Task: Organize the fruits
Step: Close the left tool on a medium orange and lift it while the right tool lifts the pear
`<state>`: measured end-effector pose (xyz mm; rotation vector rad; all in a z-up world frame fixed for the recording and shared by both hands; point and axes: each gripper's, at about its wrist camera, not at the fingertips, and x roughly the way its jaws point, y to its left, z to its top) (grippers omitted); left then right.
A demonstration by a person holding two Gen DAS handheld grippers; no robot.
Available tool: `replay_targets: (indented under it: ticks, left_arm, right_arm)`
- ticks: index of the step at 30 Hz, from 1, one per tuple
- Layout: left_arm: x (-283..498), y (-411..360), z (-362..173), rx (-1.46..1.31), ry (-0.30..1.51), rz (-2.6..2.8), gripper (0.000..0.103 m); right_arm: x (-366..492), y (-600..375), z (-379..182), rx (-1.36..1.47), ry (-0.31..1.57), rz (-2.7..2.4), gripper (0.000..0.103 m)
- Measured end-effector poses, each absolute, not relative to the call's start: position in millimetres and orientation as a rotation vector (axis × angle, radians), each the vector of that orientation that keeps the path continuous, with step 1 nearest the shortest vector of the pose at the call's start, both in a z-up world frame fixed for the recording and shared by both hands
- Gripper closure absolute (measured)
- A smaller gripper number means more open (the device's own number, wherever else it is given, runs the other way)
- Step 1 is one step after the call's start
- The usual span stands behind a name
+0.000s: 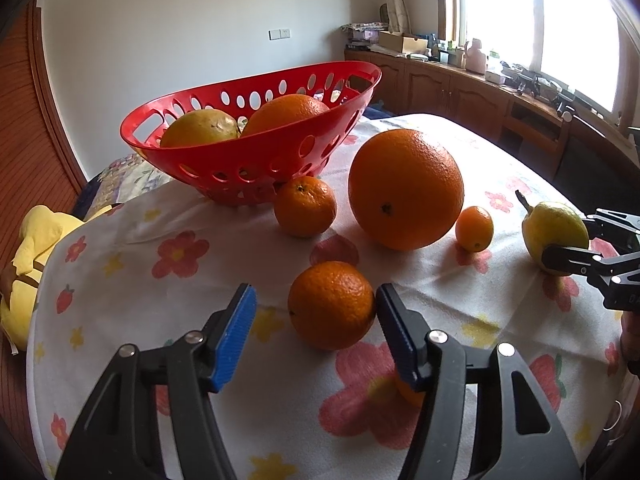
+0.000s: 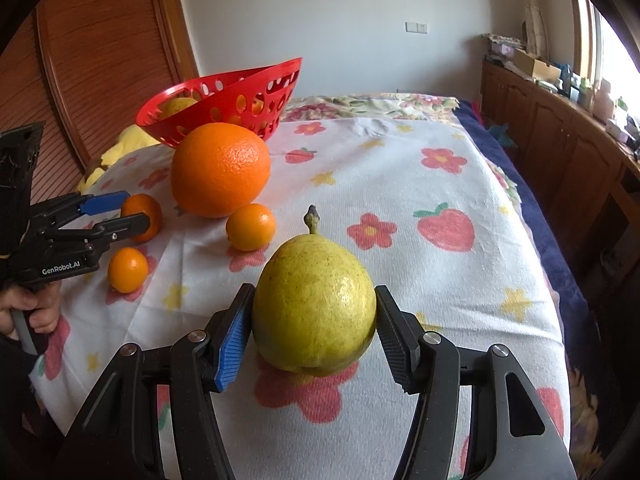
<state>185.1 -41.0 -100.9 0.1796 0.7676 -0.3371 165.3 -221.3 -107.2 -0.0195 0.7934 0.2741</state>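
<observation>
Yellow-green pear (image 2: 314, 304) standing upright on a flower-printed cloth (image 2: 400, 184), long axis vertical, stem (image 2: 312, 218) pointing up and away from the lens. Clamped at its widest part between the blue-padded fingers (image 2: 232, 344) of the right gripper (image 2: 314, 340), both pads pressed against the skin. Just beyond, toward the left, a small tangerine (image 2: 250, 227), then a large orange (image 2: 221, 169) behind it. Further left, a medium orange (image 1: 331, 305) sitting between the wide-spread fingers (image 1: 236, 336) of the left gripper (image 1: 316, 332): right pad touching or nearly touching the peel, left pad clearly apart, nothing gripped. Another orange (image 1: 305, 206) close to the foot of a red perforated basket (image 1: 256, 160), tilted at the far left of the cloth, holding an orange (image 1: 286, 113) and a yellowish fruit (image 1: 200, 128). One more small tangerine (image 2: 128, 270) lying near the left gripper's body. Wooden cabinets (image 2: 560, 128) along the right wall under a bright window (image 1: 540, 28).
</observation>
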Motion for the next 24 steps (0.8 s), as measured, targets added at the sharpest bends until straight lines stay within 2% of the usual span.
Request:
replay_targets:
  ticks: [4, 9, 24]
  left_arm:
    - [184.7, -43.4, -101.4, 0.183, 0.776, -0.342, 0.047]
    - [184.2, -45.8, -101.9, 0.171, 0.784, -0.365, 0.058]
    - [177.4, -35.4, -96.6, 0.136, 0.758, -0.349, 0.06]
  right_arm:
    - [164.5, -220.5, -107.4, -0.031, 0.787, 0.268, 0.043]
    - [164.5, -219.8, -107.5, -0.027, 0.787, 0.27, 0.043]
    - [164.9, -220.3, -107.6, -0.022, 0.787, 0.271, 0.043]
